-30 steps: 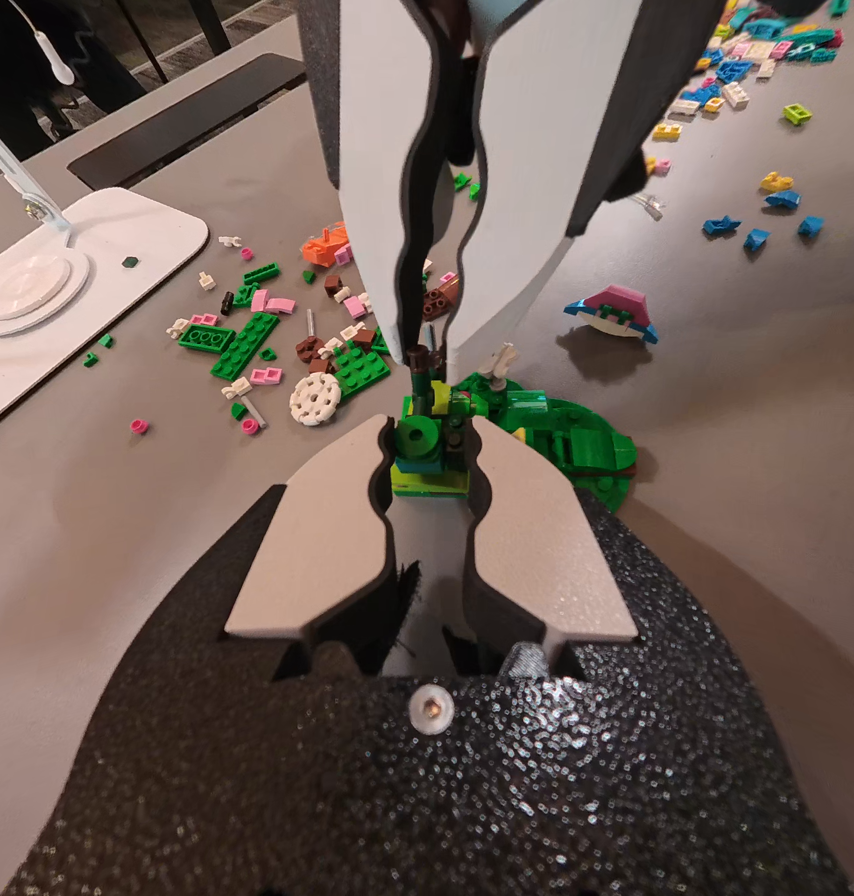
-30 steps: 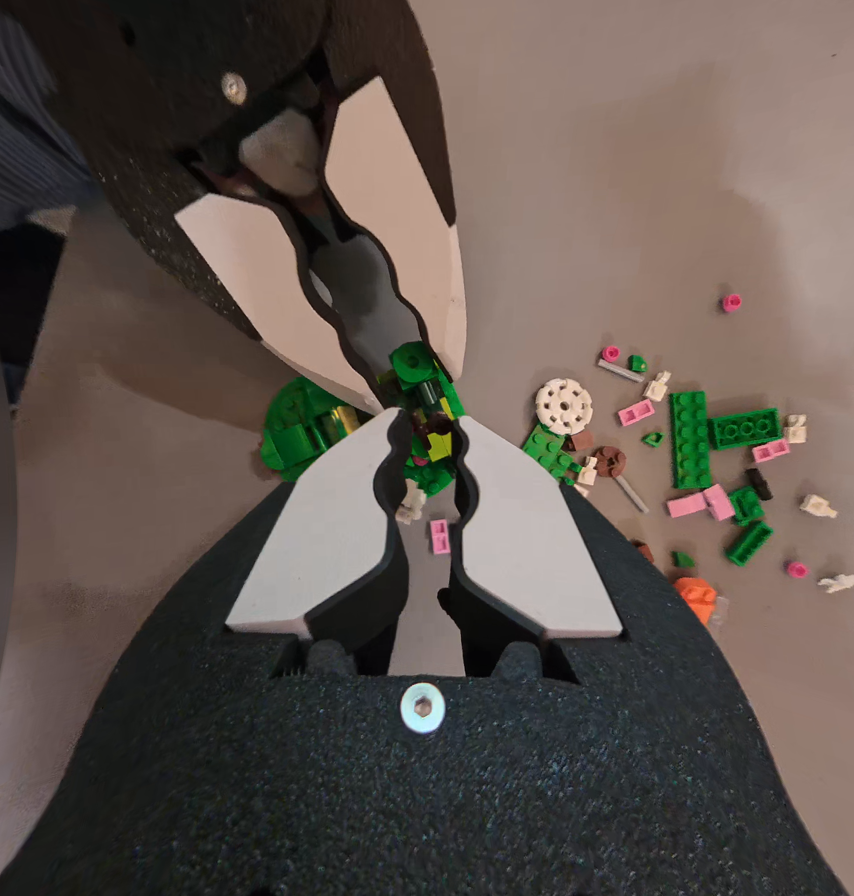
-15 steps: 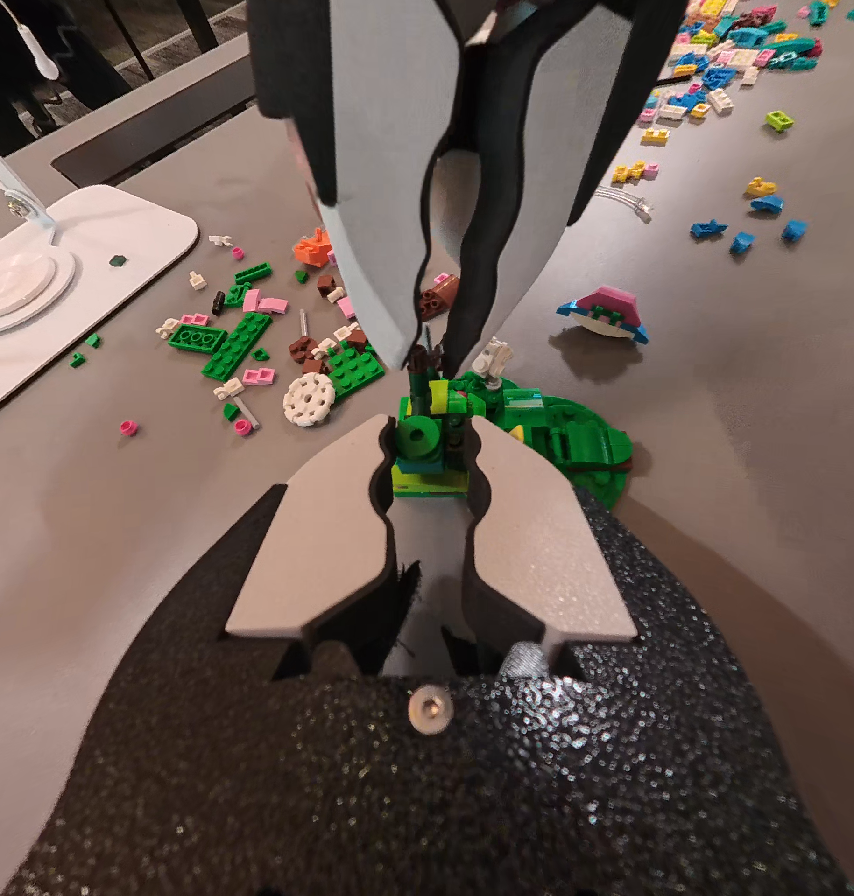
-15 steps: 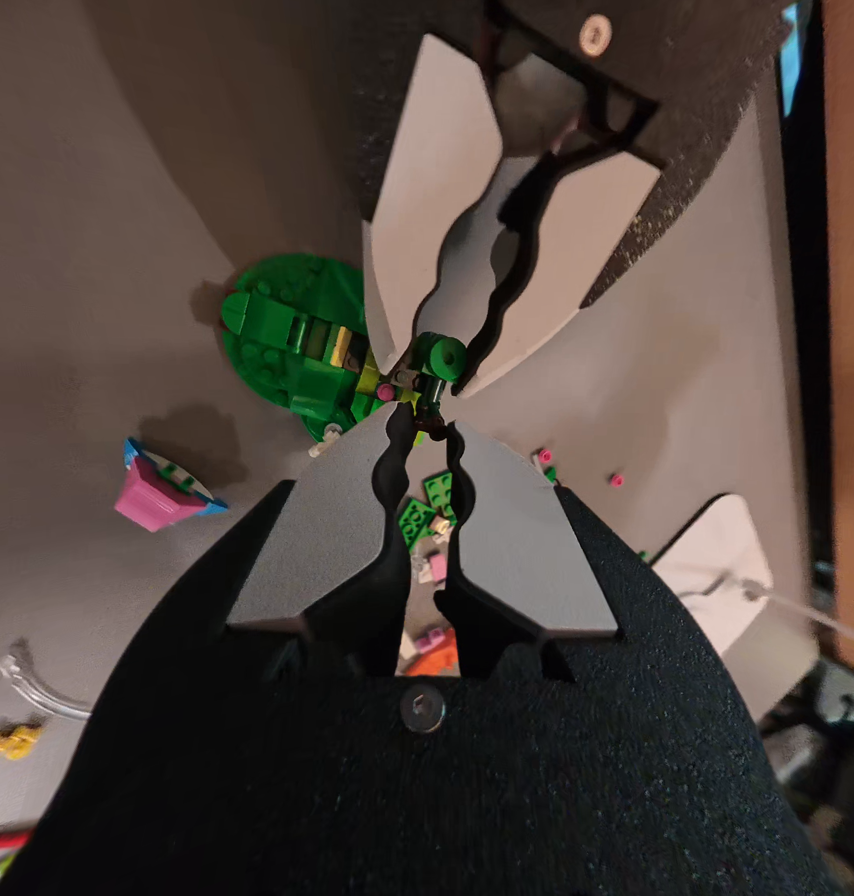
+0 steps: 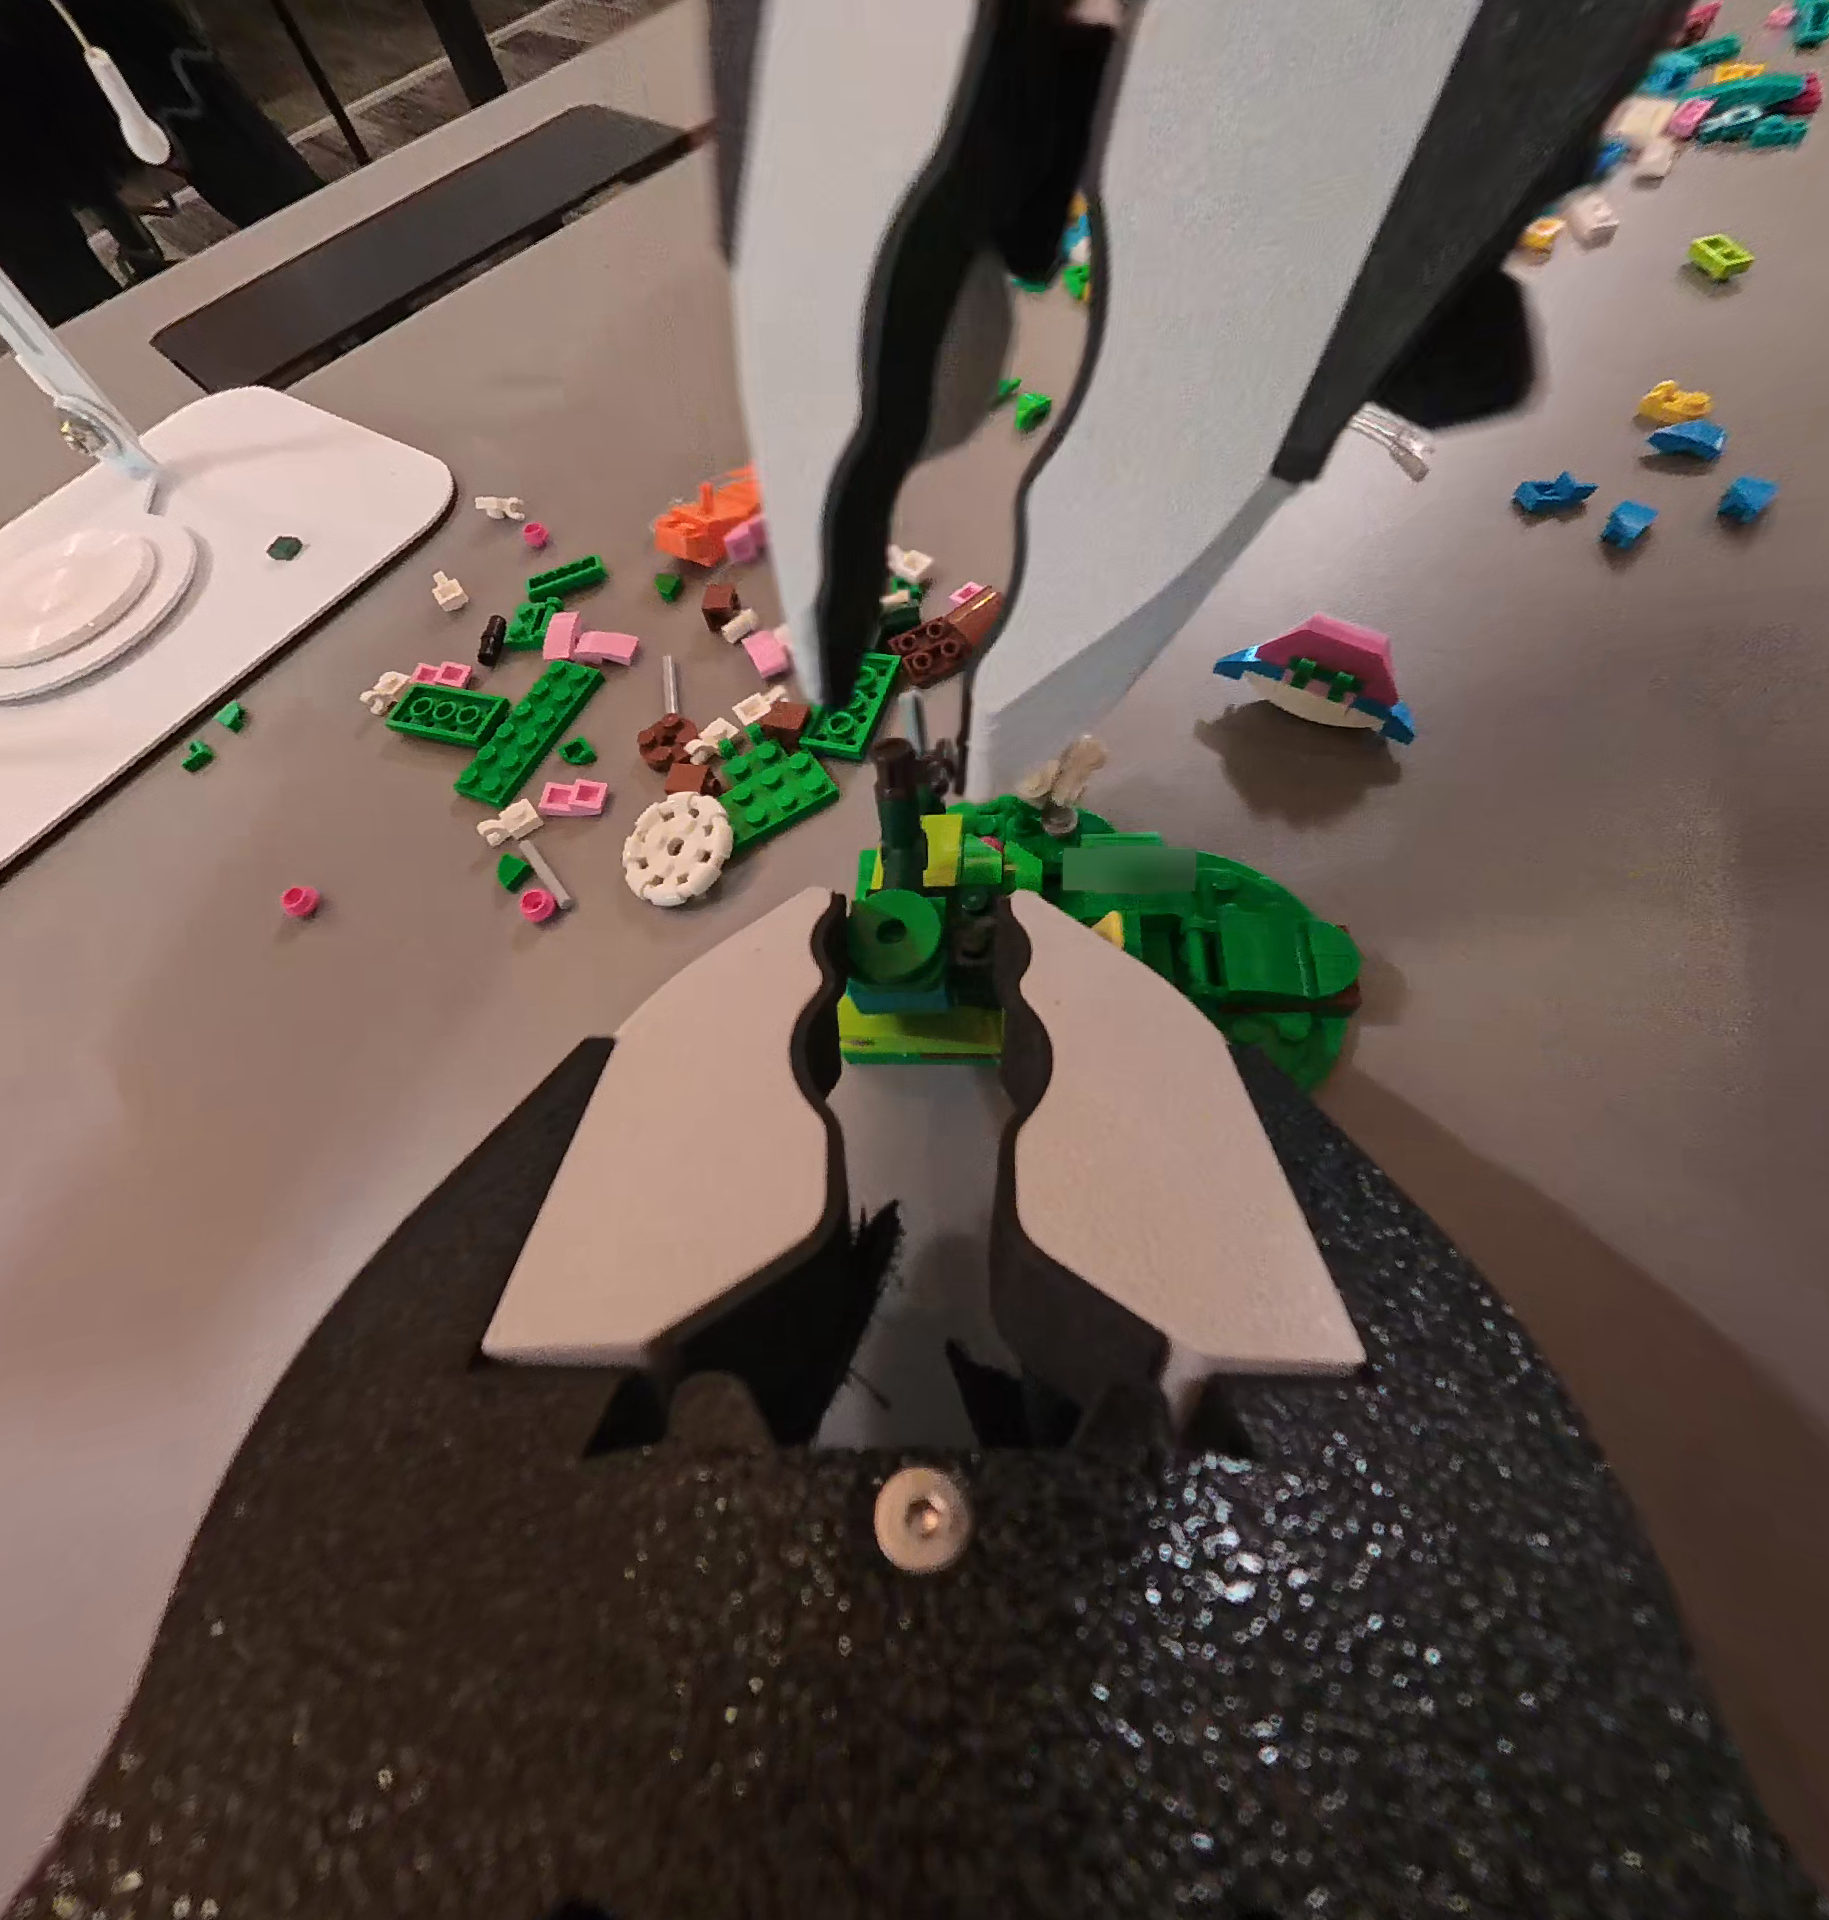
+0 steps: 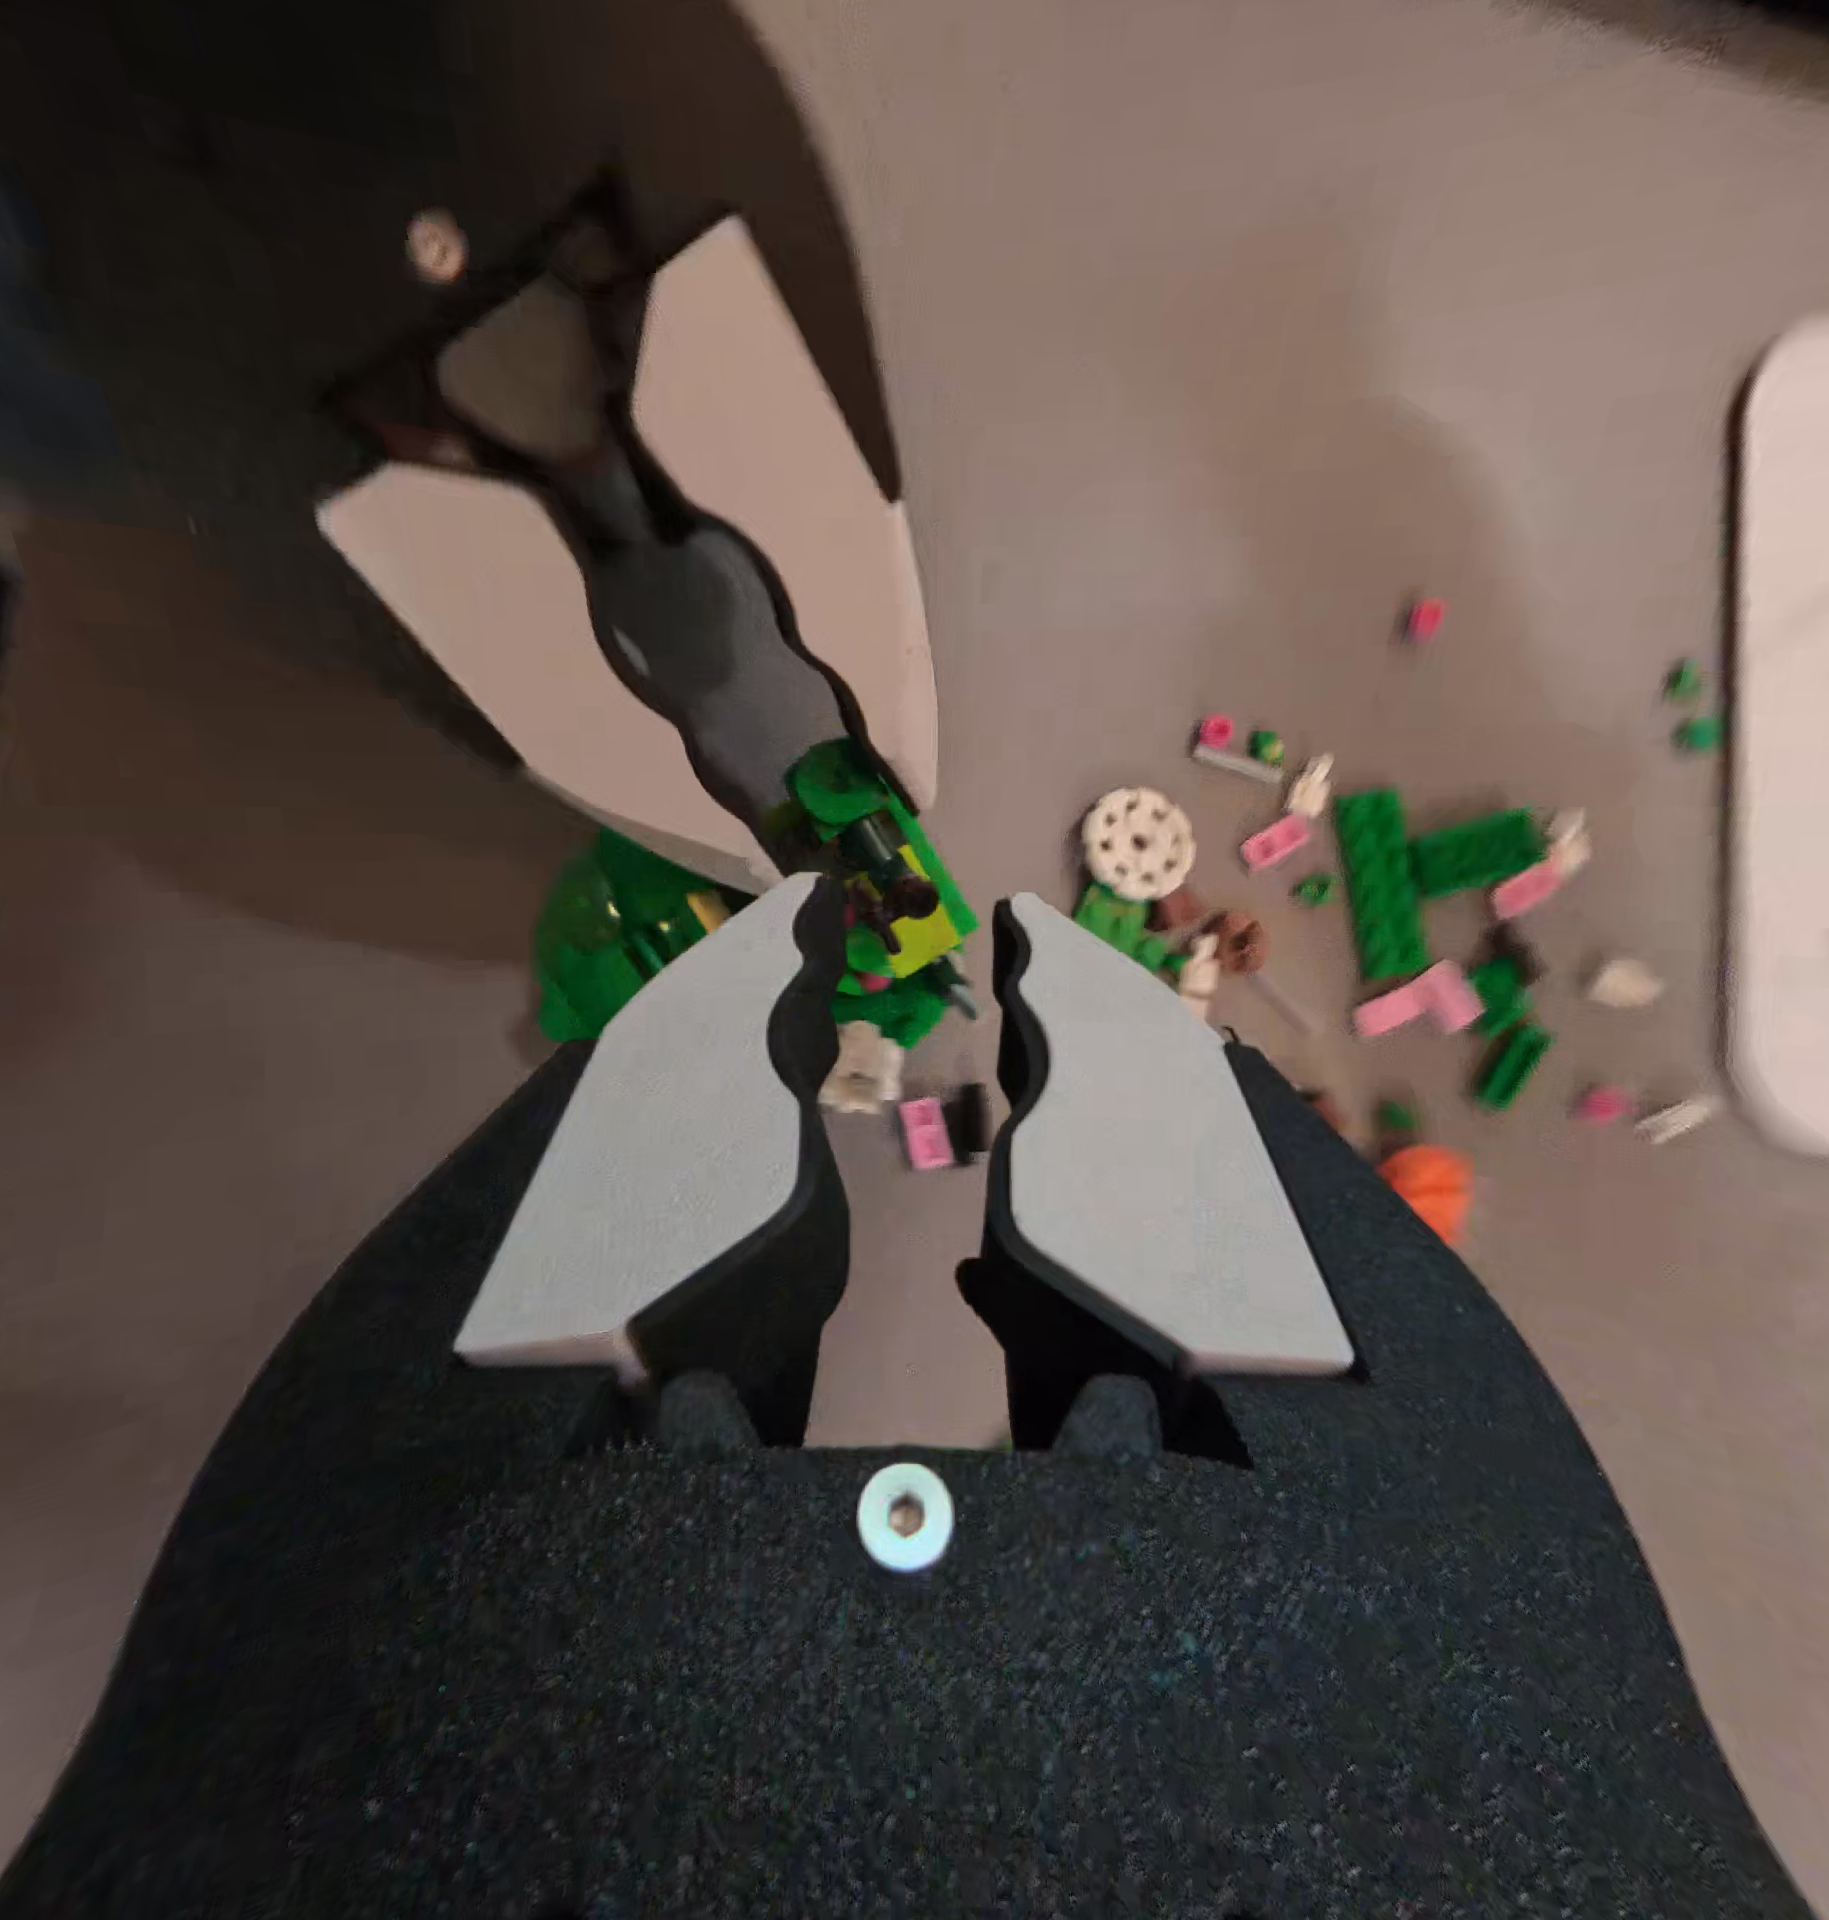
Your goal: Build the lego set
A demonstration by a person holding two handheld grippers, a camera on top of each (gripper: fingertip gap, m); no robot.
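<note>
My left gripper (image 5: pixel 920 914) is shut on a small green lego build (image 5: pixel 894 935) that sits on a lime plate at the edge of a round green base (image 5: pixel 1242 945). A dark green stem with a brown top piece (image 5: pixel 897 774) stands up from the build. My right gripper (image 5: pixel 902 717) hangs above it, jaws apart, tips on either side of the stem top. In the right wrist view my right gripper (image 6: pixel 910 904) is open over the brown piece (image 6: pixel 905 899), which it does not hold. The left gripper (image 6: pixel 848 800) shows there too, clamped on the build.
Loose green plates (image 5: pixel 531 727), pink bits, a white toothed disc (image 5: pixel 676 847) and an orange piece (image 5: pixel 707 520) lie left of the build. A pink and blue small model (image 5: pixel 1315 675) sits to the right, with blue pieces (image 5: pixel 1627 509) beyond. A white stand base (image 5: pixel 162 561) is far left.
My right gripper was shut around the stem top; it has opened, let go, and swung round above the build. My left gripper has kept its hold and stayed put.
</note>
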